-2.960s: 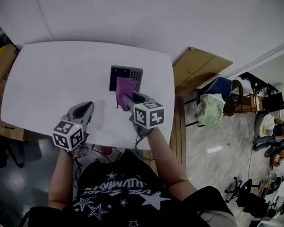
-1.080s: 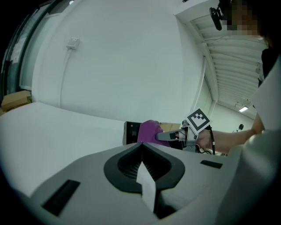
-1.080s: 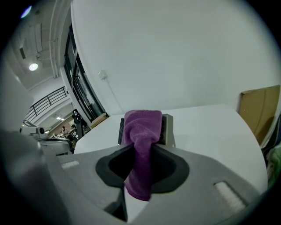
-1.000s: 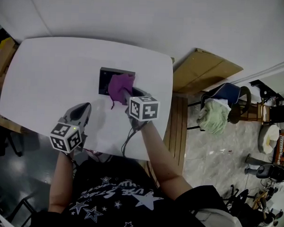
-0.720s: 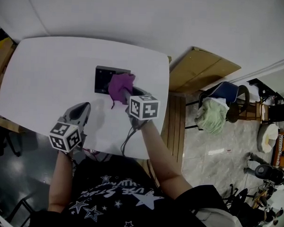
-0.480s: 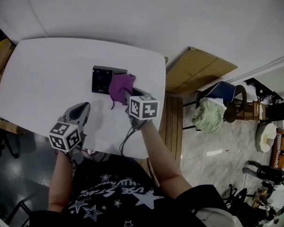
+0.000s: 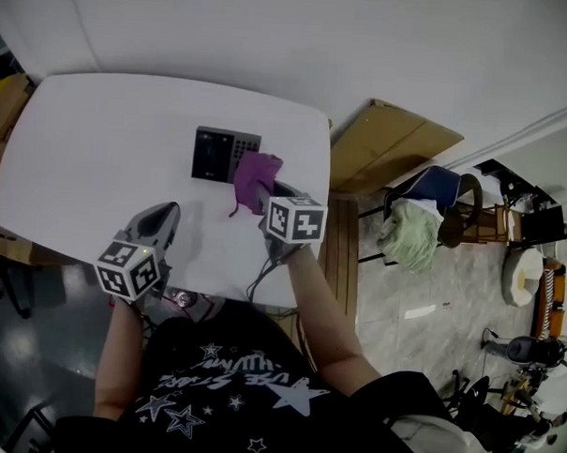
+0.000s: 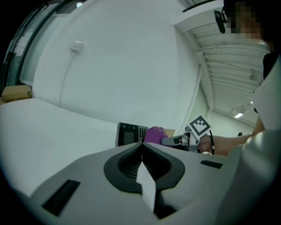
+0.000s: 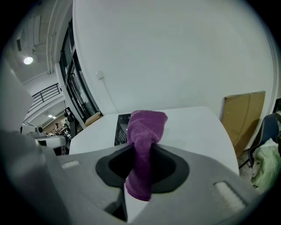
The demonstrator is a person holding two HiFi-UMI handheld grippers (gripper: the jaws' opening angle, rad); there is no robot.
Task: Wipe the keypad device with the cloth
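Observation:
The black keypad device [image 7: 219,155] lies flat on the white table [image 7: 99,156], its screen to the left and its keys to the right. A purple cloth [image 7: 254,177] is bunched in my right gripper [image 7: 266,194], whose jaws are shut on it; the cloth sits at the device's right edge, over part of the keys. In the right gripper view the cloth [image 9: 143,145] hangs between the jaws with the device [image 9: 121,128] just behind. My left gripper [image 7: 162,220] rests shut near the table's front edge, holding nothing. From its view the device [image 8: 131,133] and cloth [image 8: 153,134] stand ahead.
A flat cardboard sheet [image 7: 390,141] leans right of the table. Chairs and a pale green bundle [image 7: 410,236] stand on the floor farther right. A cardboard box [image 7: 8,91] sits off the table's left end.
The cloth and my right gripper have slid to the right across the device, leaving its screen and most of its face uncovered. The left gripper has stayed put.

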